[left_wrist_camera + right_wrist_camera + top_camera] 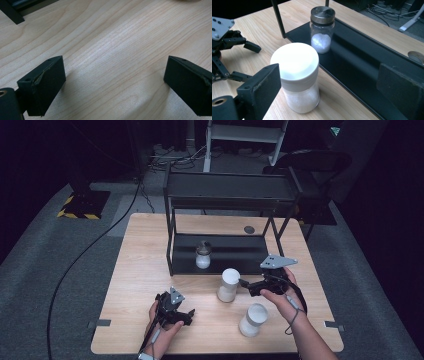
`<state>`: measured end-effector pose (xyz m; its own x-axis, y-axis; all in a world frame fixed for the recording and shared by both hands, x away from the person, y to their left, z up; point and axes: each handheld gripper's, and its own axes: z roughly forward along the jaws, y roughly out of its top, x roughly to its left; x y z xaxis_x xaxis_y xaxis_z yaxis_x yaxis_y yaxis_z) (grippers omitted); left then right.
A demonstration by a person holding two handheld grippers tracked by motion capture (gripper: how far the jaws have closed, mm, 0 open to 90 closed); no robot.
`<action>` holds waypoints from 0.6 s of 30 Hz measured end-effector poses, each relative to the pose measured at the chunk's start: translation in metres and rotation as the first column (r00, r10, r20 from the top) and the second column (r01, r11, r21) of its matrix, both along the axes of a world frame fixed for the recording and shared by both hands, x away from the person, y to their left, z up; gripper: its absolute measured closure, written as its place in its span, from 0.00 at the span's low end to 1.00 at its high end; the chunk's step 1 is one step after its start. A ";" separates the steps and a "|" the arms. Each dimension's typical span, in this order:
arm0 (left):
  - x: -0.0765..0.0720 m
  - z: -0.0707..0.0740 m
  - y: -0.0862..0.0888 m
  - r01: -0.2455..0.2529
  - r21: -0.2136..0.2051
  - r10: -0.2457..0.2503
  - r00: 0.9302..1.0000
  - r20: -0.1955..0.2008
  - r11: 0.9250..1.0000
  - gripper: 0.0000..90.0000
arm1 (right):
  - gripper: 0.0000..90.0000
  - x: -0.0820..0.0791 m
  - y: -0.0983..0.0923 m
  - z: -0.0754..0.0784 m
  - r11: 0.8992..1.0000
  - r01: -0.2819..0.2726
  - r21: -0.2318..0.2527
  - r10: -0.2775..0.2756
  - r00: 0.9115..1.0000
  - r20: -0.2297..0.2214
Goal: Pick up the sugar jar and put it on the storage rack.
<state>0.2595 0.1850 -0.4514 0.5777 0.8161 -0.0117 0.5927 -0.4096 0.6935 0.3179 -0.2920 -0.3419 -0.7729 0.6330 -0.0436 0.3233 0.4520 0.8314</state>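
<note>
Both grippers stand with their jaws wide apart and nothing between them. From where I watch, the right gripper (243, 283) points toward nine o'clock at a white-capped jar (228, 285) near the table's middle, and the right gripper view puts that jar (297, 76) just inside its near jaw without the pad touching it; the far jaw sits well off over the shelf. That spread looks deliberate, wide enough to take the broad cap or the body below it. The jar stands upright on the wooden table (140, 270), just in front of the black rack (172, 240), probably so it can go onto the low shelf. A small glass shaker (203, 256) with a metal lid already stands on that shelf at twelve o'clock from the jar, leaving room to its right. A second white-capped jar (253, 320) waits at five o'clock, near the person's right forearm. The left gripper (190, 312) rests low at seven o'clock, its jaws over bare wood in the left gripper view (113, 82), seemingly parked out of the way.
</note>
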 end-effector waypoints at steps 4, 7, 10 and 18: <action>0.000 0.000 0.000 -0.001 0.000 0.001 1.000 -0.001 1.000 0.04 | 0.05 0.004 0.006 0.001 1.000 -0.021 -0.001 0.021 1.000 -0.003; 0.000 0.000 0.000 -0.001 0.000 0.001 1.000 -0.002 1.000 0.04 | 0.05 0.005 0.011 0.003 0.999 -0.032 -0.006 0.032 0.999 0.000; 0.000 0.000 0.000 0.000 0.000 0.000 1.000 0.000 1.000 0.04 | 0.05 0.007 0.016 0.004 0.999 -0.043 -0.011 0.043 0.999 -0.005; 0.000 0.000 0.000 -0.001 0.000 0.001 1.000 -0.002 1.000 0.04 | 0.06 0.014 0.026 0.003 0.998 -0.063 -0.019 0.063 0.998 -0.014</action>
